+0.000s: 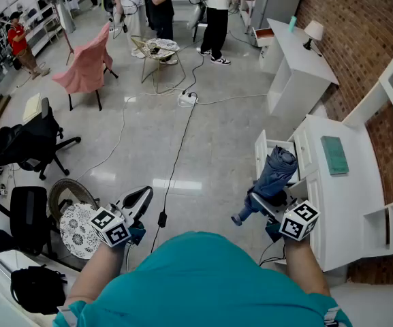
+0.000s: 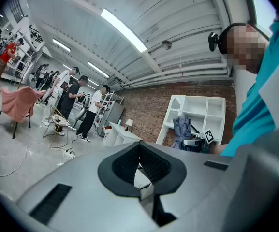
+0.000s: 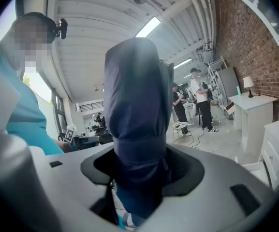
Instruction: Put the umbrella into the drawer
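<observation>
There is one umbrella (image 1: 276,172), folded, blue-grey and strapped shut. It is held in the right hand-held gripper (image 1: 261,201), whose jaws are clenched around its lower part, close above the handle end. In the head view the fabric end rises over the single open drawer (image 1: 260,157) of the white cabinet (image 1: 349,203), while the handle end sticks out toward the floor side. Whether the fabric touches the drawer cannot be told. The left hand-held gripper (image 1: 139,199) is held out level over the floor, well apart from the cabinet, its two jaws drawn together with nothing between them. There are two hand-held grippers in all, each with one marker cube. One green book (image 1: 334,154) lies flat on the cabinet top. Farther along the brick wall stands one white table (image 1: 298,63) bearing one lamp (image 1: 313,31) and one teal bottle (image 1: 292,23). On the open floor are one chair draped in pink cloth (image 1: 87,65), one black office chair (image 1: 31,144) and one power strip (image 1: 187,99). At least four people stand at the far end.
</observation>
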Demonstrator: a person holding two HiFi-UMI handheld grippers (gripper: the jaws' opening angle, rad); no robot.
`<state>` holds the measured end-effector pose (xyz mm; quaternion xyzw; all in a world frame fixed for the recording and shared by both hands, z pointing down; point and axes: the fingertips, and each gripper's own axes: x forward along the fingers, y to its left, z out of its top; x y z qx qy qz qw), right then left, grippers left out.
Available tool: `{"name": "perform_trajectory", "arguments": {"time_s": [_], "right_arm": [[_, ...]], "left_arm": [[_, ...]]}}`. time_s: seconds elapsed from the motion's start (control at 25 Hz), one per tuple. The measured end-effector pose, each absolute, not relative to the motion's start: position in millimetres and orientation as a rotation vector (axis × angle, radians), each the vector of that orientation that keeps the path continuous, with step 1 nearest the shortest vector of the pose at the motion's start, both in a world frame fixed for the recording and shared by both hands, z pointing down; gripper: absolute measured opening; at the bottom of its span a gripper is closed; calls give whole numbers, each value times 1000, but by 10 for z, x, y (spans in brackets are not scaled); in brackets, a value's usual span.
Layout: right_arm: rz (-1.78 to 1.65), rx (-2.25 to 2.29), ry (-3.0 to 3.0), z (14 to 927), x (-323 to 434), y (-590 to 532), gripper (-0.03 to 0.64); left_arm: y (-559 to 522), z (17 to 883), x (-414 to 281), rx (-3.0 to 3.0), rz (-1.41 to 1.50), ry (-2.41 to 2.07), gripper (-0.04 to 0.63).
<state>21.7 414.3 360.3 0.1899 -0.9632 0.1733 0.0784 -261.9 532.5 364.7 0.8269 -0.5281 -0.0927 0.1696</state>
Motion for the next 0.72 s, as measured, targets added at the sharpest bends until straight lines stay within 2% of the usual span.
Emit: {"name": "perform_trajectory", "arguments": {"time_s": [0.72], "right_arm": [[508, 572, -2887, 3575, 383, 4068, 259]], "left_arm": [[5194, 3629, -2440, 2353, -265, -1491, 14]]}}
